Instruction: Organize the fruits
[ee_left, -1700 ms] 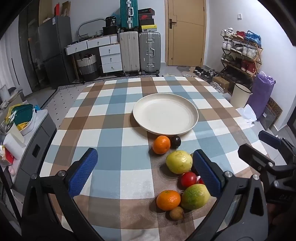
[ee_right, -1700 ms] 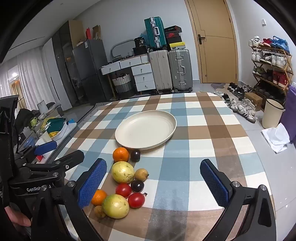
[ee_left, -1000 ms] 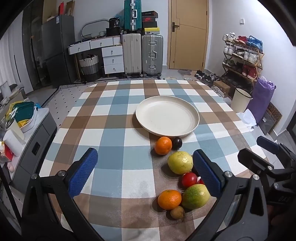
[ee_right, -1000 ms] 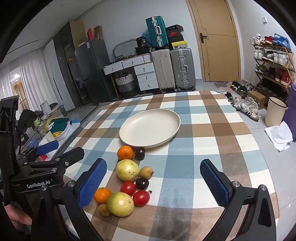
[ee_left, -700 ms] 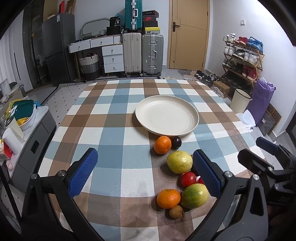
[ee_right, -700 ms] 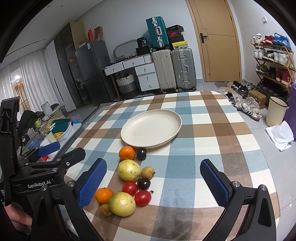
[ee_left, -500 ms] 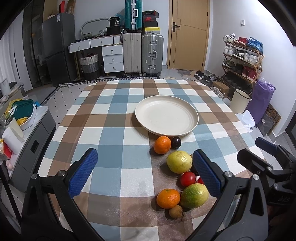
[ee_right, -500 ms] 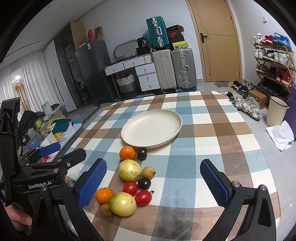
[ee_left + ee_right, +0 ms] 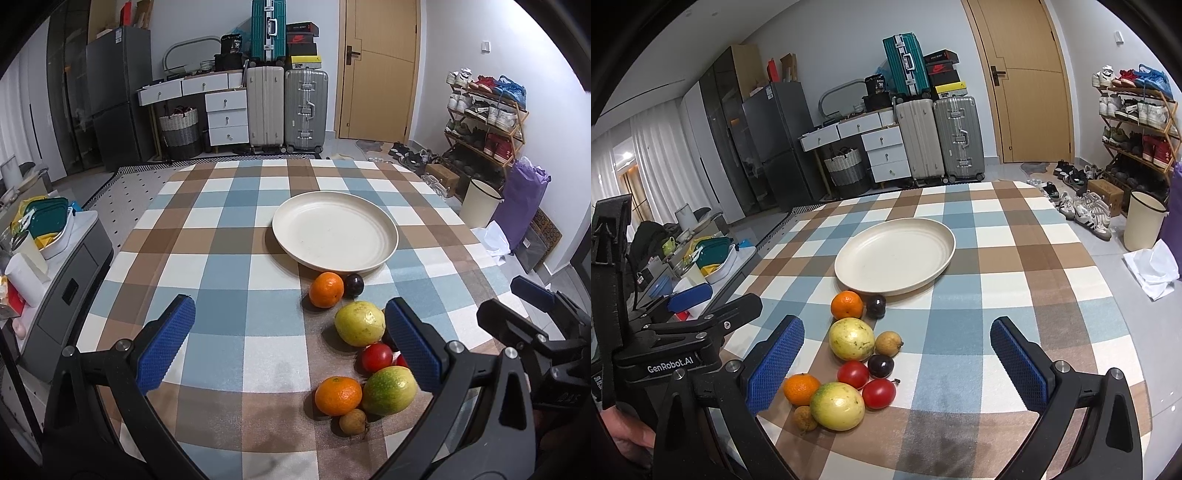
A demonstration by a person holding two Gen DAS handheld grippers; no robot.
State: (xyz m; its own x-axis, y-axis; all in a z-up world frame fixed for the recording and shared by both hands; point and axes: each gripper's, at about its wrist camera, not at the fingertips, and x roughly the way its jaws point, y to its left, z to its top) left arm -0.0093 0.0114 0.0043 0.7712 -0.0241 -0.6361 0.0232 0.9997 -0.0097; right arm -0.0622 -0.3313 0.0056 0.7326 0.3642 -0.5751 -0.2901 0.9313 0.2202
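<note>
Taking the cream plate (image 9: 895,260) as the landmark on the checked worktop (image 9: 1015,295), the fruit is seen heaped just nearside of its front rim, none of it yet on the plate. Furthest left, the left hand-held gripper (image 9: 290,341) is held above the worktop with its blue pads spread wide and nothing between them. Next, an orange (image 9: 847,305) lies just off the plate's near edge with a dark plum (image 9: 876,306) touching it on the right; below these a yellow-green guava (image 9: 851,339) sits beside a small brownish fruit (image 9: 888,343), then a second dark plum (image 9: 881,365), two tomatoes (image 9: 853,374), a second orange (image 9: 801,388), a larger green-yellow guava (image 9: 837,405) and a small longan-like fruit (image 9: 806,418) nearest the viewer. To the right, the right hand-held gripper (image 9: 895,363) is likewise held wide open and empty, framing the heap. The tomatoes and plums are judged soft and smooth-skinned, easily bruised or squirted out, so a light squeeze across the widest middle is advised; the oranges and guavas look firmer and heavier, but round and apt to roll. The fruits are nearly spherical, so no clear long axis is offered; one tomato's stem points right, away from the heap.
</note>
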